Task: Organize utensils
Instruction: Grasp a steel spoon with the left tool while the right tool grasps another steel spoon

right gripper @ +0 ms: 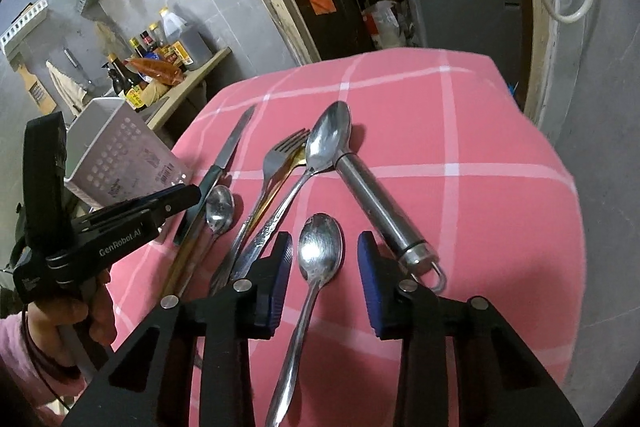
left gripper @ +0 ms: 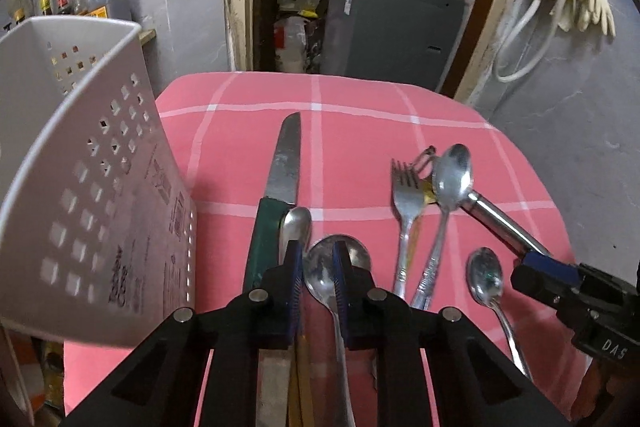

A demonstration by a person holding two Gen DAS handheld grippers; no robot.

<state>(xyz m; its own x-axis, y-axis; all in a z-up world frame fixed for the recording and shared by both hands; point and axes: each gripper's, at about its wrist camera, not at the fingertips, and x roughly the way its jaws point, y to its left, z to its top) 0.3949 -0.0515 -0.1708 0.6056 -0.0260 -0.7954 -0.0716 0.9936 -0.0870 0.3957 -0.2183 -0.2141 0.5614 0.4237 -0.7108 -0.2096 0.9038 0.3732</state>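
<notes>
On the pink checked cloth [left gripper: 360, 131] lie a green-handled knife [left gripper: 286, 163], a fork [left gripper: 406, 195], a long spoon [left gripper: 452, 175], a steel tube-handled tool [left gripper: 496, 223] and two smaller spoons. My left gripper [left gripper: 317, 247] hovers over one spoon [left gripper: 320, 267], its blue pads a narrow gap apart above the bowl, not pressing it. My right gripper [right gripper: 325, 237] is open, its pads either side of the other small spoon [right gripper: 320, 251] without touching. A white perforated utensil holder [left gripper: 80, 187] stands at the left.
The left gripper [right gripper: 188, 193] shows from the side in the right wrist view, held by a hand [right gripper: 64, 311]. Sauce bottles [right gripper: 160, 55] stand on a shelf behind the holder [right gripper: 120, 155]. A doorway with a grey cabinet [left gripper: 392, 27] lies beyond the table's far edge.
</notes>
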